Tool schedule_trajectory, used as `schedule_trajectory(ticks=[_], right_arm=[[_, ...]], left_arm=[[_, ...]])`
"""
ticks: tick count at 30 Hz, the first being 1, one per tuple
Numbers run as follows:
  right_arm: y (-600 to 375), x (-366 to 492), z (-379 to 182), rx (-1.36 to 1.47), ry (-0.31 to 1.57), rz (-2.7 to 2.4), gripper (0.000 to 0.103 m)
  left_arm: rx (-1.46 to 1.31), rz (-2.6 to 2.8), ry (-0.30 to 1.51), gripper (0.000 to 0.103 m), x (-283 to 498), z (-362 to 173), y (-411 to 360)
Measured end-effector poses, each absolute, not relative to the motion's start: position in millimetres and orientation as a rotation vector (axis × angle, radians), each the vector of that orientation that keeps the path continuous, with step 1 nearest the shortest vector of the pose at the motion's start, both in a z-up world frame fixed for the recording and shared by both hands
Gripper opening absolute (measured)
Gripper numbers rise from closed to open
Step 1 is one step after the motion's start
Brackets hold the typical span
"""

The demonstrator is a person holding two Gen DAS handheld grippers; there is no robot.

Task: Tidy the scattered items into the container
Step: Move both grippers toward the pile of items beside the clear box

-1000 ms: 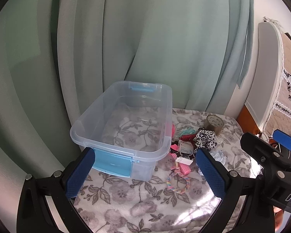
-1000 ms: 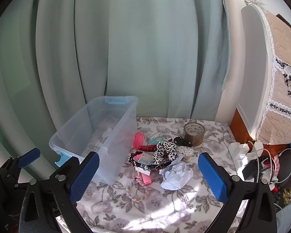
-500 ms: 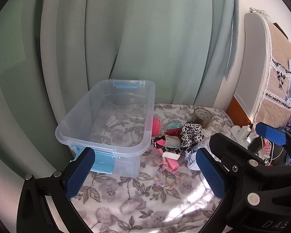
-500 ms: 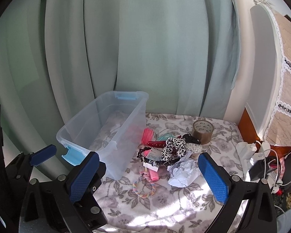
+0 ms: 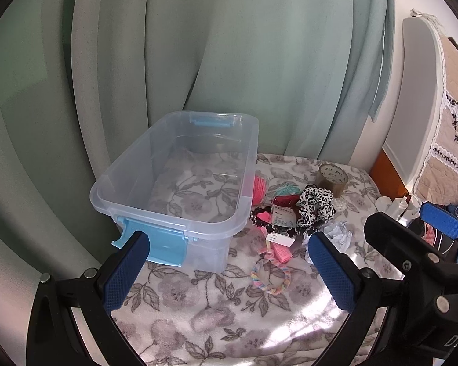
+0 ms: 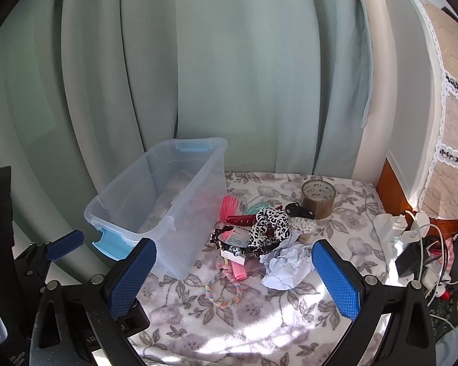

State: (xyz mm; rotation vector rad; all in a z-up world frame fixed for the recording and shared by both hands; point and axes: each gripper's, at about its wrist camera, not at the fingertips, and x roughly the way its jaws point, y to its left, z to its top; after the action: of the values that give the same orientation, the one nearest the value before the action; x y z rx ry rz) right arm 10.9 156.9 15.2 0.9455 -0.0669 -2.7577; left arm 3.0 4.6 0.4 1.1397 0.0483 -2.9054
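Observation:
A clear plastic bin (image 5: 131,180) with blue latches stands empty on a floral blanket; it also shows in the right wrist view (image 6: 128,195). Right of it lies a pile: a leopard scrunchie (image 5: 316,206), a tape roll (image 5: 332,178), a small white box (image 5: 279,239), a pastel rope ring (image 5: 270,277), crumpled paper (image 6: 287,263), a pink comb (image 6: 229,207). My left gripper (image 5: 229,273) is open and empty, above the blanket in front of the bin. My right gripper (image 6: 233,277) is open and empty, in front of the pile.
Green curtains (image 6: 198,76) hang behind the bin. A white headboard (image 6: 412,106) with a lace cover stands at the right. A power strip with cables (image 6: 412,238) lies at the blanket's right edge.
Both grippers have drawn back and shifted, so the bin and the pile sit farther away and more to the left. Both stay open and empty.

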Motion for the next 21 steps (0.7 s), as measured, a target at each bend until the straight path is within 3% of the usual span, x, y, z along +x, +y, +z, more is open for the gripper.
schedule_trajectory(ticks=[8, 21], right_arm=[[192.9, 6.8, -0.7, 0.922, -0.194, -2.746, 0.103], [266.8, 0.0, -55.1, 1.058, -0.372, -2.736, 0.103]], left_arm=[[1.223, -2.976, 0.153, 0.103, -6.0, -14.6, 22.0], [1.383, -3.073, -0.006, 0.103, -15.8, -55.6, 84.8]])
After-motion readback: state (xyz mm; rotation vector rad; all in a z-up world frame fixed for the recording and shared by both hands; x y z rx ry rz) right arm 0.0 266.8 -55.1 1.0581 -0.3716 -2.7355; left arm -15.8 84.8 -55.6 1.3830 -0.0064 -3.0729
